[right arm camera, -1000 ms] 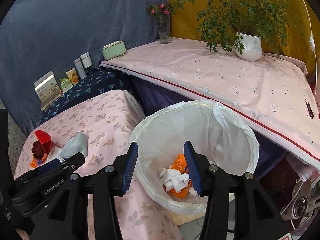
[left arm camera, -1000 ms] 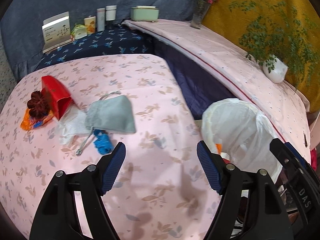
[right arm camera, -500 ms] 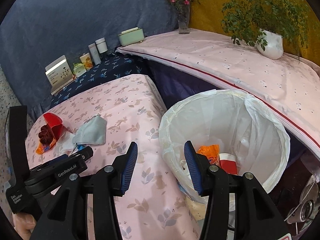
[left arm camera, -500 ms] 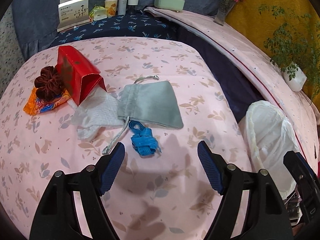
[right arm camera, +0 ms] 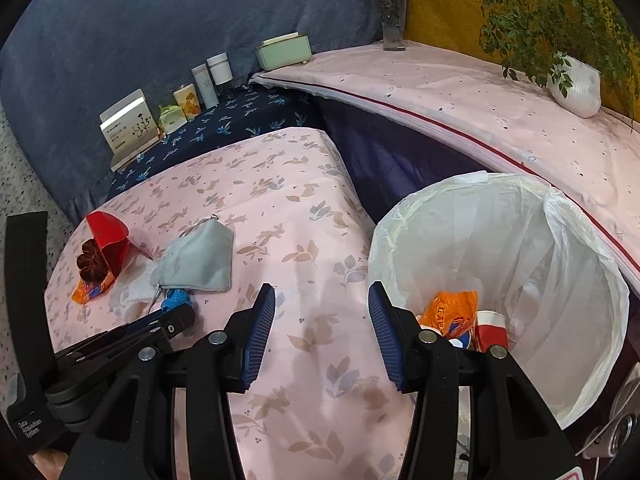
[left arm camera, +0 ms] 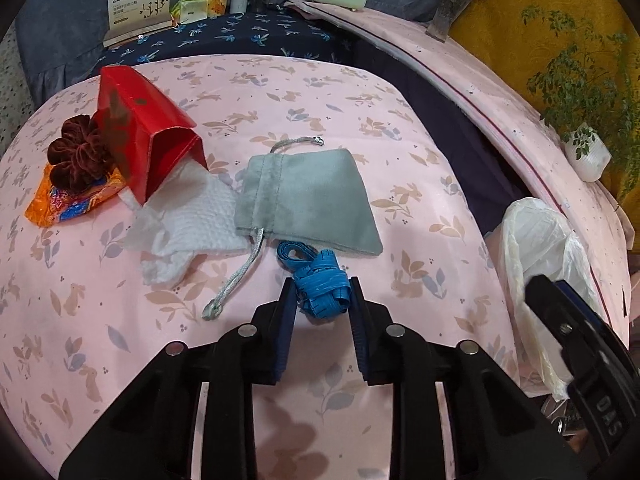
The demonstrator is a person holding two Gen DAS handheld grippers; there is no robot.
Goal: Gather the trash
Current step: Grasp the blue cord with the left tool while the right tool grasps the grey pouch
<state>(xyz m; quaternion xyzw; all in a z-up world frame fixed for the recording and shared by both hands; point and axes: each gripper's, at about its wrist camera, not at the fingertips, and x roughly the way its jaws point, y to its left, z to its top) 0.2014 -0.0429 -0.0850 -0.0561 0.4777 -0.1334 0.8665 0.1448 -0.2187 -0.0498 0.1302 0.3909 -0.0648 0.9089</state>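
Note:
My left gripper point(left arm camera: 322, 292) is shut on a crumpled blue tape point(left arm camera: 320, 282) lying on the pink table point(left arm camera: 360, 92). Beyond it lie a grey drawstring pouch point(left arm camera: 312, 200), a white tissue point(left arm camera: 192, 216), a red paper box point(left arm camera: 140, 136), a dark red scrunchie point(left arm camera: 78, 154) and an orange wrapper point(left arm camera: 72, 200). My right gripper point(right arm camera: 322, 322) is open and empty above the table's right edge, beside the white-lined trash bin point(right arm camera: 520, 264). The bin holds an orange wrapper point(right arm camera: 450, 312) and a red-and-white cup point(right arm camera: 490, 330). The blue tape point(right arm camera: 176, 298) also shows in the right wrist view.
A dark blue shelf point(left arm camera: 240, 36) at the back holds a card, boxes and bottles. A long pink-covered ledge point(right arm camera: 480, 120) runs to the right with a green box point(right arm camera: 284, 52), a flower vase point(right arm camera: 394, 20) and a potted plant point(right arm camera: 572, 84).
My left gripper moved forward to the blue tape and closed on it. My right gripper drew back from over the bin toward the table edge and stayed open.

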